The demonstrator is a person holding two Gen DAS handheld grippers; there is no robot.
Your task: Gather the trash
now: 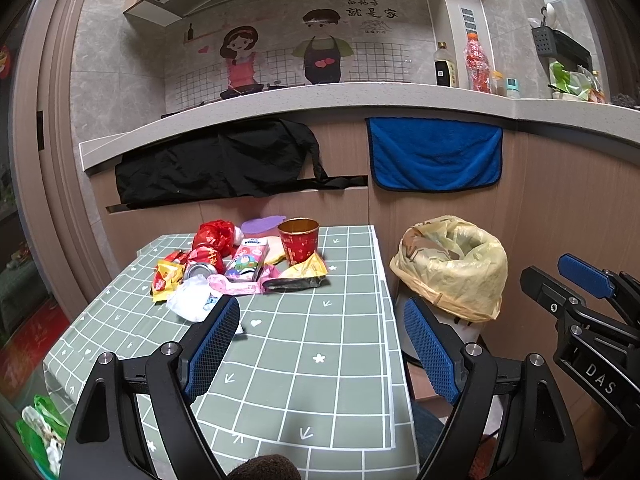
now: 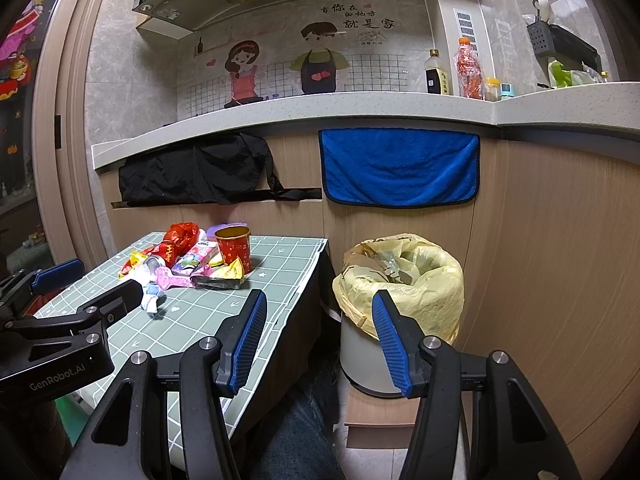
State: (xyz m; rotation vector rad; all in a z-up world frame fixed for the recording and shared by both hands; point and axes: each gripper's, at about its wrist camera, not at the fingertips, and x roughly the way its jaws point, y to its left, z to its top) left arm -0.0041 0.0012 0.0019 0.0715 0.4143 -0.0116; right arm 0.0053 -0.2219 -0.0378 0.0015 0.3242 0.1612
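A pile of trash lies at the far side of the green checked table point(image 1: 312, 360): a red paper cup point(image 1: 299, 239), a red can point(image 1: 205, 262), a tissue pack point(image 1: 246, 262), a yellow wrapper point(image 1: 165, 280), a white crumpled bag point(image 1: 192, 298) and a dark wrapper point(image 1: 294, 283). A bin with a yellow bag point(image 1: 452, 264) stands right of the table. My left gripper point(image 1: 320, 328) is open and empty above the table, short of the pile. My right gripper point(image 2: 320, 328) is open and empty, between the table edge and the bin point(image 2: 404, 280). The cup point(image 2: 233, 248) also shows in the right wrist view.
A kitchen counter point(image 1: 320, 100) runs behind, with a black cloth point(image 1: 216, 160) and a blue towel point(image 1: 434, 156) hanging from it. Bottles point(image 1: 476, 62) stand on the counter. A green bag point(image 1: 36, 432) lies on the floor at left. My legs are below the table.
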